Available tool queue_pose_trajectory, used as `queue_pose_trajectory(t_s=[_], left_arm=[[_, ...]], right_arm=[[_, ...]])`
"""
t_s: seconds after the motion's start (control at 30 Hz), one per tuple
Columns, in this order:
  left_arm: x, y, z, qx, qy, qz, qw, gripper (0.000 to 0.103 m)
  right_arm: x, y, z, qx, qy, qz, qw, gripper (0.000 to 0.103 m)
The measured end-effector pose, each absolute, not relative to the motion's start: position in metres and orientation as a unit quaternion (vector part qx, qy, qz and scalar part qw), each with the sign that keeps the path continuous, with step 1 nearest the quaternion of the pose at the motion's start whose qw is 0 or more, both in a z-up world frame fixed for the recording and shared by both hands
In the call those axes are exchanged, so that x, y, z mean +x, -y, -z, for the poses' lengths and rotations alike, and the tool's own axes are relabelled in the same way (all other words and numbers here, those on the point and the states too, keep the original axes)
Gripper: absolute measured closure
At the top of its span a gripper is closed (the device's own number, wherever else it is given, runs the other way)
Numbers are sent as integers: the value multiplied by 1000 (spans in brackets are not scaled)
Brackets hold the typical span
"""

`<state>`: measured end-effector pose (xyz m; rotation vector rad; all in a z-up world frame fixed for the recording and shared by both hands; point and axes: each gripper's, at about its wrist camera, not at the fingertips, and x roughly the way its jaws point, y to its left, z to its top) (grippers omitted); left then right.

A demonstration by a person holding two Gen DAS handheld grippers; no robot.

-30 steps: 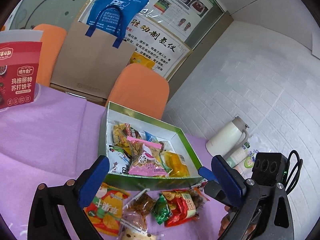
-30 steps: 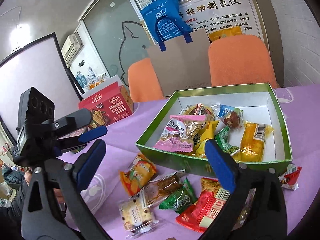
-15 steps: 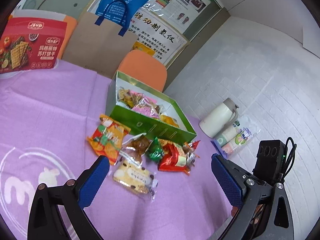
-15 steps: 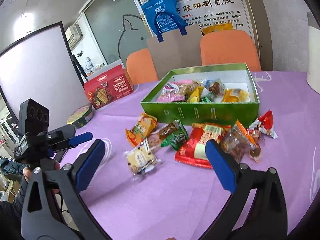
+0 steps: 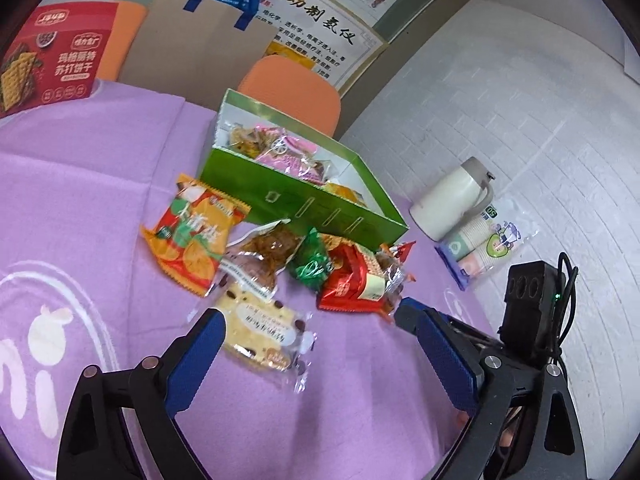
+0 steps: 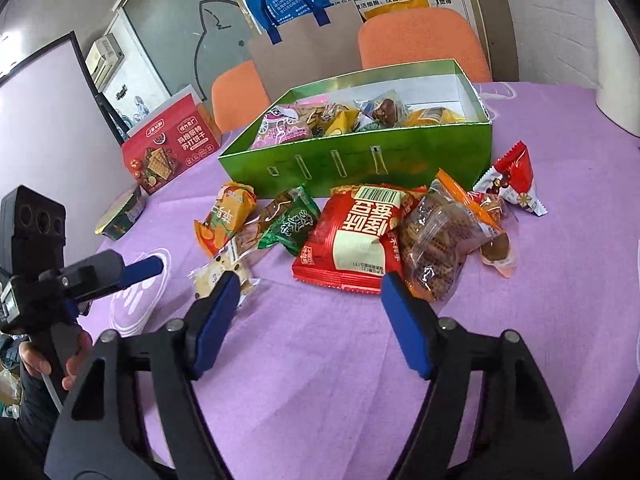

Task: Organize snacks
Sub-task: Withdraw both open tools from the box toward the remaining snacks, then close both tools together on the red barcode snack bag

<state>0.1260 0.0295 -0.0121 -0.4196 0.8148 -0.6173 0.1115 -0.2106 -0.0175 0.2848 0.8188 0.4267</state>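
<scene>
A green box [image 5: 304, 204] [image 6: 360, 164] on the purple cloth holds several wrapped snacks. Loose packets lie in front of it: an orange one [image 5: 192, 236], a small green one [image 6: 292, 220], a big red one [image 6: 352, 236], a clear one of brown cakes [image 6: 436, 248] and a small red one [image 6: 516, 180]. My left gripper [image 5: 316, 332] is open just above the cloth, and a chocolate-chip biscuit packet [image 5: 260, 332] lies by its left finger. My right gripper [image 6: 310, 292] is open just short of the big red packet.
A red cracker box [image 6: 168, 152] and a round tin [image 6: 120, 216] stand at the left. A white thermos [image 5: 452, 200] and a pack of paper cups [image 5: 484, 244] sit to the right of the green box. Orange chairs [image 6: 420, 44] stand behind the table.
Both grippers drew back from above the green box, then came down close to the loose packets. Both stayed open and hold nothing.
</scene>
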Motion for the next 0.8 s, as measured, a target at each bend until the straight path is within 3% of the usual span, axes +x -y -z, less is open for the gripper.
queue_pose_trajectory(t_s=[0.23, 0.4, 0.5, 0.8], left_arm=[[157, 12, 4, -167, -404, 319, 841, 34], [159, 20, 9, -172, -411, 323, 835, 40], [158, 18, 11, -168, -417, 319, 834, 46], [142, 23, 23, -168, -439, 336, 816, 49]], right_arm=[[137, 212, 23, 116, -394, -161, 897, 37], [153, 211, 32, 114, -412, -165, 889, 37], [154, 211, 38, 108, -424, -167, 884, 55], [106, 212, 33, 104, -431, -219, 869, 59]])
